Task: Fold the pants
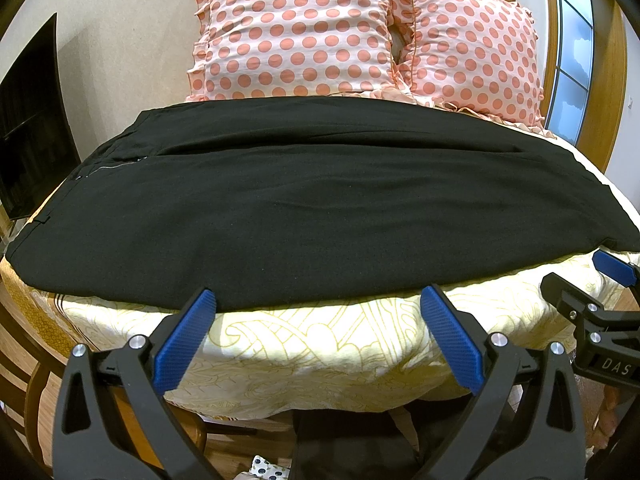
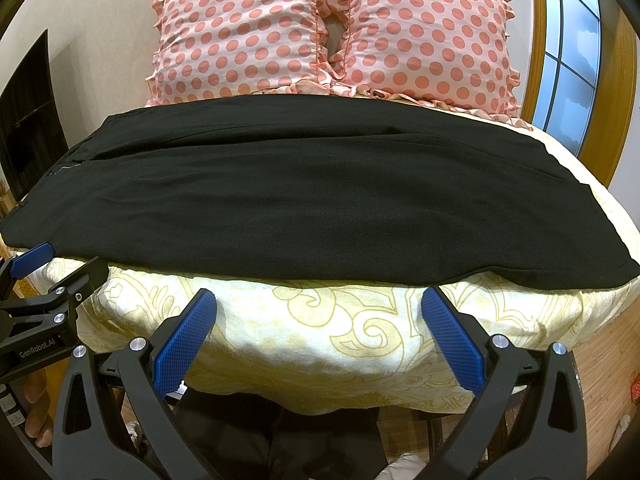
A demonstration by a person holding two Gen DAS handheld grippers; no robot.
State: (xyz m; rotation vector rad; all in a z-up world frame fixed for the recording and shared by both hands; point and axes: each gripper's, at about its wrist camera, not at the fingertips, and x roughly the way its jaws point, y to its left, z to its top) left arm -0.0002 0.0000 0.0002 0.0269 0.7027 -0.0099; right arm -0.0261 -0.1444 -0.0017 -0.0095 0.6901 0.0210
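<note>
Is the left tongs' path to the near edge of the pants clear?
Probably yes: the left tongs are open right at the near hem of the black pants, with only bare bedsheet below and nothing between.

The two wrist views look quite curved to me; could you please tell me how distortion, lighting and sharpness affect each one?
Left wrist view: strong fisheye bowing, dark corner vignette, the black pants sharp but nearly textureless, the bedsheet brightly lit. Right wrist view: the same barrel curve bends the window frame; the polka-dot pillows are crisp, and the open right claw shows no motion blur.
</note>
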